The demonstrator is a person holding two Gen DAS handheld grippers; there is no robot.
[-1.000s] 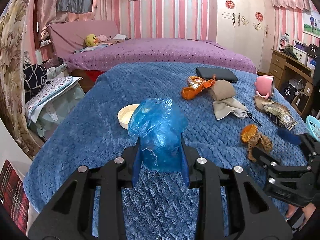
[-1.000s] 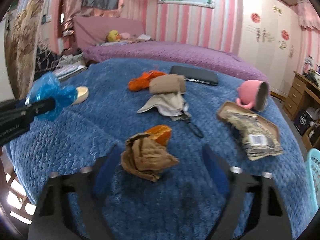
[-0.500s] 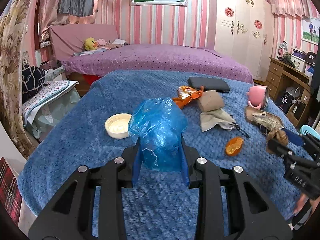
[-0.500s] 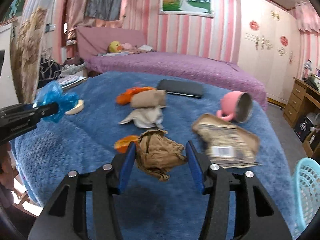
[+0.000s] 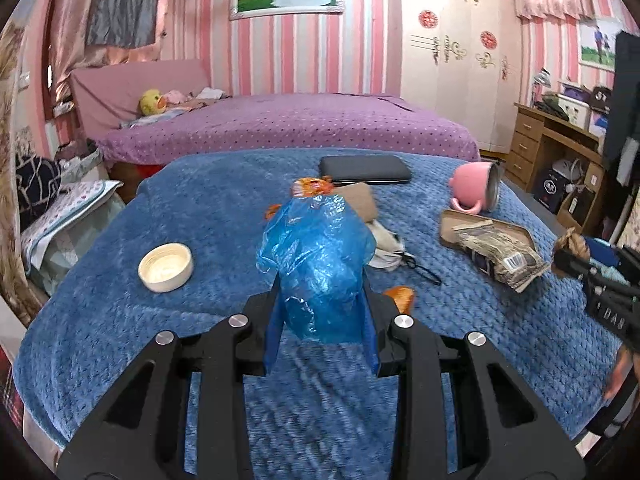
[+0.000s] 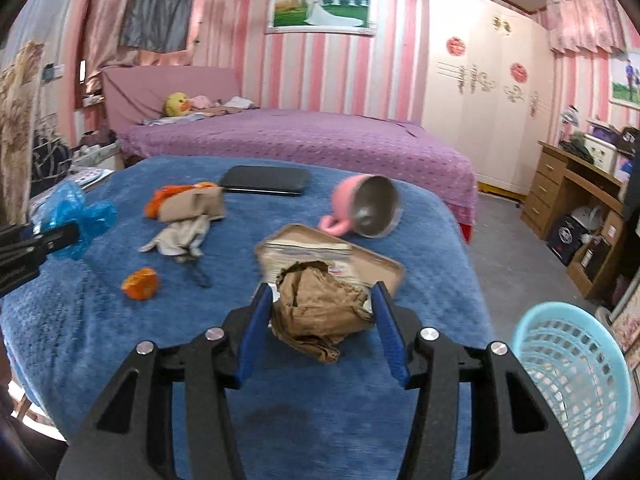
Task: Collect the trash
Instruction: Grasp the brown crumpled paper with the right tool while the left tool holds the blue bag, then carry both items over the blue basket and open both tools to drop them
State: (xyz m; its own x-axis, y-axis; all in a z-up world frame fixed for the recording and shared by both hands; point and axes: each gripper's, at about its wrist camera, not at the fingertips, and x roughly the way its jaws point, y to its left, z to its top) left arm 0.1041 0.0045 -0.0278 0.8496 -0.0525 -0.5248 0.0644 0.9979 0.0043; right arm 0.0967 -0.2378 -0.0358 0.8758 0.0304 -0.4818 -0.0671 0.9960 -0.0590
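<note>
The right gripper (image 6: 322, 322) has just closed on the brown paper wad (image 6: 320, 314), lifting it off the blanket's (image 6: 120, 340) right edge toward the basket (image 6: 576, 384); the left gripper (image 5: 320, 316) grips the blue bag (image 5: 316, 264).

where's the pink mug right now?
The pink mug lies on its side on the blue blanket, far right part in both wrist views, just beyond the flat brown packet and right of the black case.
</note>
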